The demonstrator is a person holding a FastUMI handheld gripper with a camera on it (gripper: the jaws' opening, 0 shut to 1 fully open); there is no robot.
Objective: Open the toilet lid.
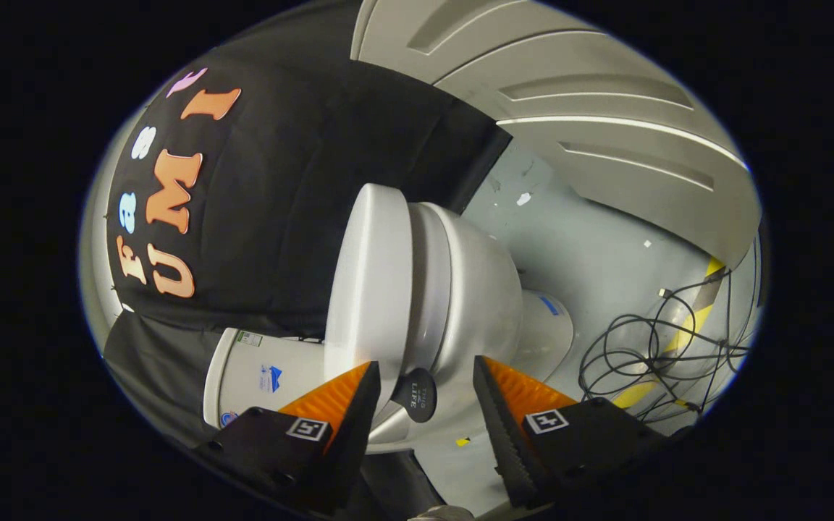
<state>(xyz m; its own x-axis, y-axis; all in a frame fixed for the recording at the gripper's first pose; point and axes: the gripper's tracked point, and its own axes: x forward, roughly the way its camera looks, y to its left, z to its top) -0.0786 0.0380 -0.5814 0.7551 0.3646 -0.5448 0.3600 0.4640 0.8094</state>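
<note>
The claw [423, 376] is sitting released, its fingers spread around the front edge of the smooth white plastic toilet lid [368, 289], probably to catch and lift its rim. The lid is lying closed on the white ceramic bowl [482, 297], just ahead of the fingers.

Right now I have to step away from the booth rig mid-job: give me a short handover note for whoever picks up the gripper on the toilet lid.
Gripper: open, holding nothing; its fingers straddle the front edge of the toilet, apart from it as far as the view tells.
Toilet lid: looks down on the seat, closed or nearly so; the view is rolled sideways, so the toilet appears tipped. A round dark tab sits at the front rim, between the fingers.
Cistern lies beyond the left finger; loose cables lie on the floor beyond the right finger.
Done: approach to the front edge.
Left: catch the lid's edge and swing it up toward the cistern.
</note>
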